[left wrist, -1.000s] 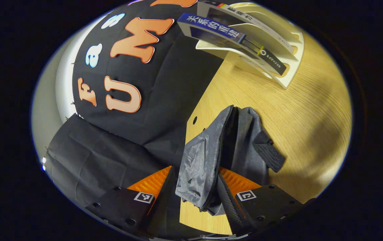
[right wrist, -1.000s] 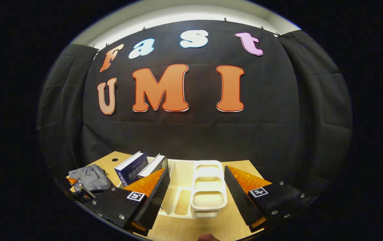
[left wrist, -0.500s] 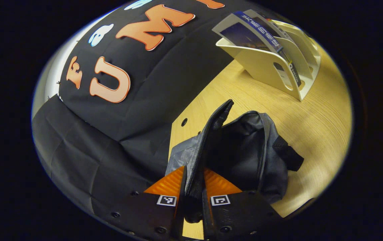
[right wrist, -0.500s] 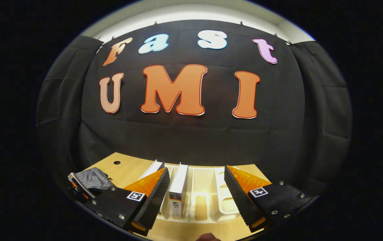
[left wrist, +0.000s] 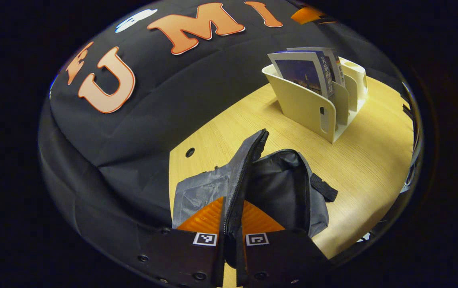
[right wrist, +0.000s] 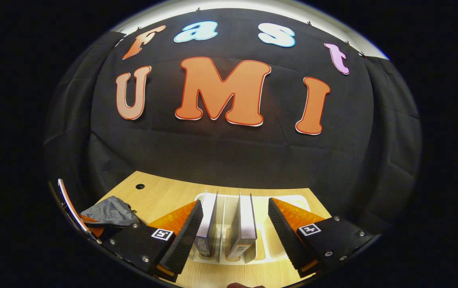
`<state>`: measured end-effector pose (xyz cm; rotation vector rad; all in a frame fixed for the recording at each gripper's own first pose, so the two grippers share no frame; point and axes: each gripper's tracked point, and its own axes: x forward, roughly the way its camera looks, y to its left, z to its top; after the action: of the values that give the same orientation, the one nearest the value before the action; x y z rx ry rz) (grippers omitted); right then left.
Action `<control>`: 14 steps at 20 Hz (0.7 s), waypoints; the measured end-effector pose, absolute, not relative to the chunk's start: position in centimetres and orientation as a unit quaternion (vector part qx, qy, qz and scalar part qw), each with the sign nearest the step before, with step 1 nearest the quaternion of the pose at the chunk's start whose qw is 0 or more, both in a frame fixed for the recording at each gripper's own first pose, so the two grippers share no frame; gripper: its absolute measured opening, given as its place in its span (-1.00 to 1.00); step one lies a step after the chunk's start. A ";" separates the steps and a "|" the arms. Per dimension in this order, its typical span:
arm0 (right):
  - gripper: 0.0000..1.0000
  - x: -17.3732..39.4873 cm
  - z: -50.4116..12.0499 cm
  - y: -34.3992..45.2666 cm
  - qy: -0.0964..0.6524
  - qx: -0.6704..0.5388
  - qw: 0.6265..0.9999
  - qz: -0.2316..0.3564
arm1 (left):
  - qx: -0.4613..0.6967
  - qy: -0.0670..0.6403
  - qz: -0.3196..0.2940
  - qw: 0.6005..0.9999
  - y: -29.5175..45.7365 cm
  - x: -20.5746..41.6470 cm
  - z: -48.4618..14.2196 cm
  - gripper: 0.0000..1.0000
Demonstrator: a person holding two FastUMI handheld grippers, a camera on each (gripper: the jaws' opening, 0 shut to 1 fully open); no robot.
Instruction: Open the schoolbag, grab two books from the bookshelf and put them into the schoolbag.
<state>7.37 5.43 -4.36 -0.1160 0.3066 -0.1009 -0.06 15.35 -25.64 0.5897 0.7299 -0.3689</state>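
Observation:
The grey schoolbag [left wrist: 285, 188] lies on the wooden table [left wrist: 365, 160] with its mouth gaping and the dark lining showing. My left gripper [left wrist: 233, 202] is shut on the bag's zipper edge [left wrist: 249, 160] and holds that flap upright. Farther back stands the white bookshelf [left wrist: 313, 110] with two books [left wrist: 305, 74] upright in it. In the right gripper view, my right gripper [right wrist: 234, 208] is open just above the bookshelf [right wrist: 267, 244]. Both books, the left one [right wrist: 207, 224] and the right one [right wrist: 245, 224], stand between its spread fingers, untouched. The schoolbag [right wrist: 111, 210] shows at far left.
The black cloth wall rises close behind the table's back edge. A small round hole [left wrist: 190, 152] sits in the tabletop near the bag. Bare wood [right wrist: 165, 196] lies between the bag and the bookshelf.
My left gripper closed on the bag's zipper edge and pulled the mouth wider. My right gripper slid from the bookshelf's empty slots to over the two books, staying open.

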 end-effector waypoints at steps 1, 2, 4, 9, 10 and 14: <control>0.94 7.6 -4.3 5.7 0.160 -0.066 0.983 -0.054 | 0.274 0.353 -0.189 0.874 15.4 0.0 -24.9 -0.76; 0.94 8.0 -4.3 6.1 0.168 -0.069 0.982 -0.054 | 0.261 0.354 -0.203 0.875 15.3 0.2 -24.3 -0.77; 0.95 8.7 -4.4 6.7 0.184 -0.069 0.979 -0.051 | 0.244 0.361 -0.221 0.873 15.7 0.7 -23.4 -0.77; 0.95 10.2 -6.9 7.3 0.255 -0.054 0.965 -0.039 | 0.220 0.382 -0.236 0.866 17.1 1.7 -21.7 -0.76; 0.95 10.3 -7.3 7.4 0.273 -0.052 0.960 -0.034 | 0.215 0.390 -0.235 0.864 17.3 1.8 -21.5 -0.76; 0.97 11.8 -8.8 8.1 0.330 -0.043 0.943 -0.005 | 0.185 0.406 -0.228 0.865 17.8 2.2 -20.2 -0.76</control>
<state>11.82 8.10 -8.79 -0.0878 0.6726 -0.0109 2.16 17.79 -20.23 0.3870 0.8509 -0.4778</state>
